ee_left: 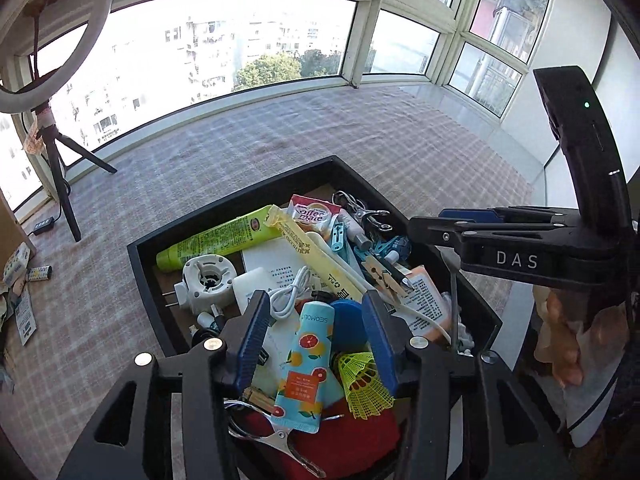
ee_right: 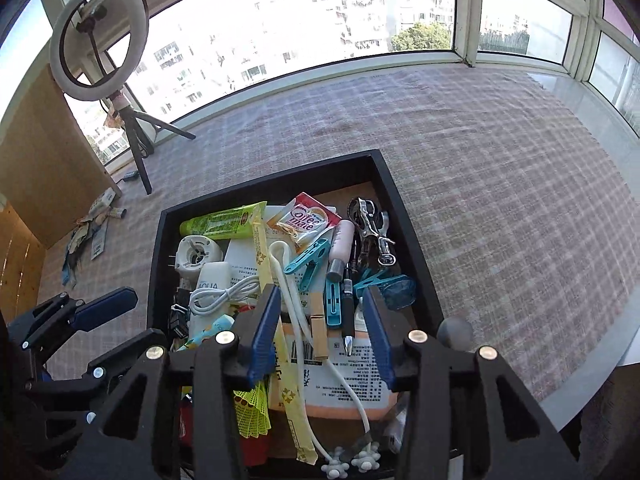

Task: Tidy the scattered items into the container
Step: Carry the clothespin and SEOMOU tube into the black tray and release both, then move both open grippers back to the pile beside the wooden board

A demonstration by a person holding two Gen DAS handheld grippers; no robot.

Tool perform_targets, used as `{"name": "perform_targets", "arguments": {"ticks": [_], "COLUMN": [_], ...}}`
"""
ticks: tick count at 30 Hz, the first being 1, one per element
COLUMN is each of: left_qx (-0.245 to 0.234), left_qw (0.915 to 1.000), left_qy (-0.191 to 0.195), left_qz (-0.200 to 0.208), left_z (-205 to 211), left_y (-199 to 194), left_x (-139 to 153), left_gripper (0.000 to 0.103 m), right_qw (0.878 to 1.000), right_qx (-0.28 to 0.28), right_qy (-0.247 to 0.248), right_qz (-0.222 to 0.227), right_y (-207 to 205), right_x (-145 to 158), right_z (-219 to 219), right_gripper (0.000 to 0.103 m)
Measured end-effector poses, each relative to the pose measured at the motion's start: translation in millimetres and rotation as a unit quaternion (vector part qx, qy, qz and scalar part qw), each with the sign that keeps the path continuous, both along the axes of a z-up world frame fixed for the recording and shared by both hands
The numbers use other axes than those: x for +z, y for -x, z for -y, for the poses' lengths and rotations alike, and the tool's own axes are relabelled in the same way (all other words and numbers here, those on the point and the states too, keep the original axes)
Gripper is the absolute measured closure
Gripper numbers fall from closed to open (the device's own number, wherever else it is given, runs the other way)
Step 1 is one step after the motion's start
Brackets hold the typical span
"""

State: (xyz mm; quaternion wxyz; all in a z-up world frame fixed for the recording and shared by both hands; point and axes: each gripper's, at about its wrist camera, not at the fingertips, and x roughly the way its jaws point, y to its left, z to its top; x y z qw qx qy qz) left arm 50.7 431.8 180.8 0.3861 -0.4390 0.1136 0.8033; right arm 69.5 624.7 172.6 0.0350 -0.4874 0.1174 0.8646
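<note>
1. We're hovering both grippers over the black tray (ee_right: 404, 216), which sits on the checked cloth (ee_right: 500, 160) and is packed with clutter.
2. Our left gripper (ee_left: 316, 340) has its blue pads spread wide with nothing pinched; a blue fruit-print tube (ee_left: 306, 368) and a yellow shuttlecock (ee_left: 364, 384) lie in the tray below the gap.
3. Our right gripper (ee_right: 324, 332) is wide too, empty, above a wooden clothespin (ee_right: 318, 328), a pen (ee_right: 348, 300) and a white cable (ee_right: 304, 320).
4. Also in the tray: a green tube (ee_right: 218, 220), a Coffee-mate sachet (ee_right: 304, 216) and metal clips (ee_right: 370, 224).
5. A few small packets (ee_right: 96, 220) lie on the cloth near the ring light tripod (ee_right: 138, 152), well apart from the tray.
</note>
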Motion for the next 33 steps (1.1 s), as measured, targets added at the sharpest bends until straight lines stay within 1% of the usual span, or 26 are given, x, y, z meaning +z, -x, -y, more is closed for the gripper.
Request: {"name": "perform_targets", "arguments": {"ticks": [3,7,12,14,15,18,20,25,28,33], "left_qx": [0.006,0.029,0.063,0.08,0.089,0.118,0.138,0.193,0.229,0.275], "left_qw": [1.0,0.9995,0.9979,0.9967,0.9959,0.9927,0.9899,0.9802,0.9722,0.9596], "left_qy": [0.004,0.005,0.01,0.015,0.018,0.025,0.03,0.042,0.048,0.057], "left_qz": [0.005,0.007,0.006,0.003,0.002,0.003,0.001,0.01,0.012,0.006], "left_z": [4,20,58,78,90,129,160,242,289,357], "left_y": [5,12,23,30,34,48,58,86,103,130], "left_x": [-1,-1,1,1,1,0,-1,-6,-9,-12], "left_gripper": [0.058,0.058,0.058,0.058,0.058,0.058,0.058,0.058,0.058,0.058], "right_qw": [1.0,1.0,0.999,0.998,0.997,0.996,0.995,0.992,0.99,0.987], "right_qx": [0.006,0.023,0.052,0.063,0.068,0.085,0.094,0.118,0.134,0.158], "right_qy": [0.001,0.002,0.008,0.012,0.016,0.024,0.025,0.038,0.02,0.021], "right_qz": [-0.002,-0.003,-0.006,-0.013,-0.017,-0.024,-0.025,-0.022,-0.03,-0.032], "right_y": [1,8,23,29,32,44,53,74,85,102], "right_x": [0,-2,-2,0,0,0,-1,-4,-2,-3], "right_z": [5,17,45,61,69,96,118,178,218,280], "right_gripper": [0.06,0.057,0.056,0.052,0.048,0.042,0.04,0.04,0.04,0.04]}}
